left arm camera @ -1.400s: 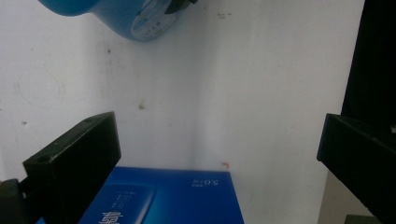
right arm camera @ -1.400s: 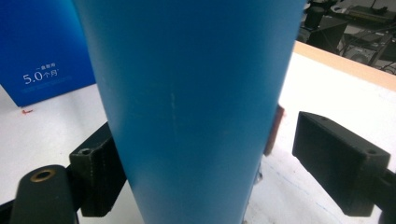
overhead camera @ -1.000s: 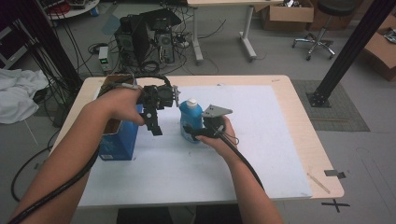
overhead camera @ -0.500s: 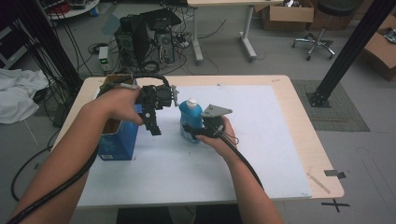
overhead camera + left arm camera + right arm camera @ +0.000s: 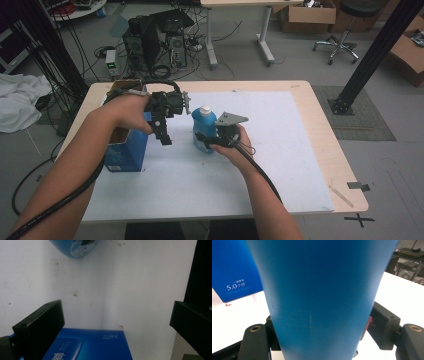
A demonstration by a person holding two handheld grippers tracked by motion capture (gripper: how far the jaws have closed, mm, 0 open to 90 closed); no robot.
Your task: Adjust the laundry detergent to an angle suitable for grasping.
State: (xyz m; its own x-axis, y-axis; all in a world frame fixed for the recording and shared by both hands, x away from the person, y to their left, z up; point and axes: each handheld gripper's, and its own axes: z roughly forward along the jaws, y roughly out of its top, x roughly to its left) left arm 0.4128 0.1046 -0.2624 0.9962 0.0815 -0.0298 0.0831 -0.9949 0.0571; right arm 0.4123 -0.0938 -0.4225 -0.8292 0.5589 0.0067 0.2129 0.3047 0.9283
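my right gripper [image 5: 204, 141] has just been closing its jaws on the blue plastic bottle with the white cap [image 5: 204, 125], which stands upright on the white table sheet [image 5: 280, 150]; the pads now press its lower body on both sides. my left gripper [image 5: 164, 136] hangs wide open with nothing held, over the open blue cardboard box [image 5: 125, 152] (just beside the bottle). squeezing further could buckle the soft wall, and gripping this low, the bottle may tip as i lift.

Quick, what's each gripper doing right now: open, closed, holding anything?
Left gripper: open, nothing between its fingers, above the blue box.
Right gripper: its fingers have just been closing and now clamp the blue bottle.
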